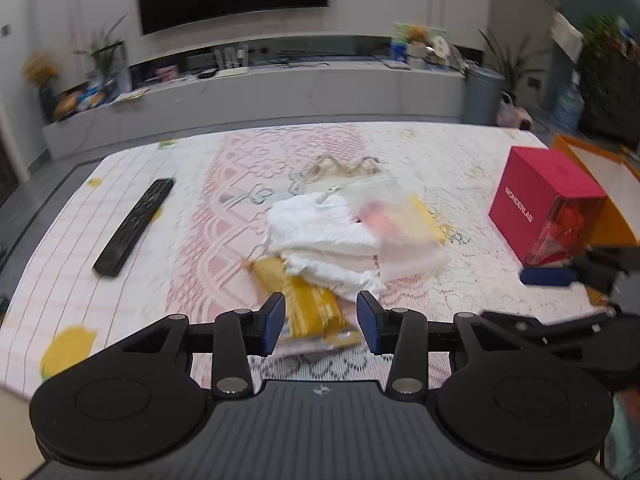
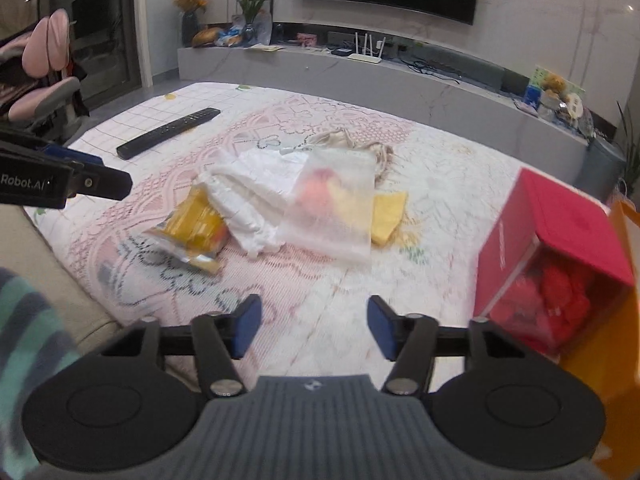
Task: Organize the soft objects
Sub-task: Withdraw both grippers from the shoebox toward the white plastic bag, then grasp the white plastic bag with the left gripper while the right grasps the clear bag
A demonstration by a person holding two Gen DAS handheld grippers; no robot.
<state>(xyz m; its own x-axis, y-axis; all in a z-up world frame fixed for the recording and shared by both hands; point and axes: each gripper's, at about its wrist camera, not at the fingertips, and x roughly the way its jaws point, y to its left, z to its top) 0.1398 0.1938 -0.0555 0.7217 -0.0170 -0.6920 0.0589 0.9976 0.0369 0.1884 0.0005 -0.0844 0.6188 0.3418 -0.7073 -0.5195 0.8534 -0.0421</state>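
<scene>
**Soft pile mid-table, both grippers empty**

Left wrist: left gripper (image 1: 321,322) fingers spread, nothing held, yellow packet (image 1: 306,304) just past the tips. White cloth (image 1: 324,236) lies on it, frosted pouch (image 1: 400,224) beside.

Right wrist: right gripper (image 2: 314,326) fingers spread, empty, over bare tablecloth (image 2: 440,184). Pile ahead; red box (image 2: 560,248) right, remote (image 2: 170,132) far left.

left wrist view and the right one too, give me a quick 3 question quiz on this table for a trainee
1. True or false: the left gripper is shut on the yellow snack packet.
2. Multiple choice: what lies on the folded white cloth, toward its right end? A) the black remote control B) the translucent pouch C) the red Wonderlab box
3. Fill in: the right gripper is open over bare ______.

Key: 1 false, its jaws stand open with the packet's near end between them. 2 B. 3 lace tablecloth.
</scene>
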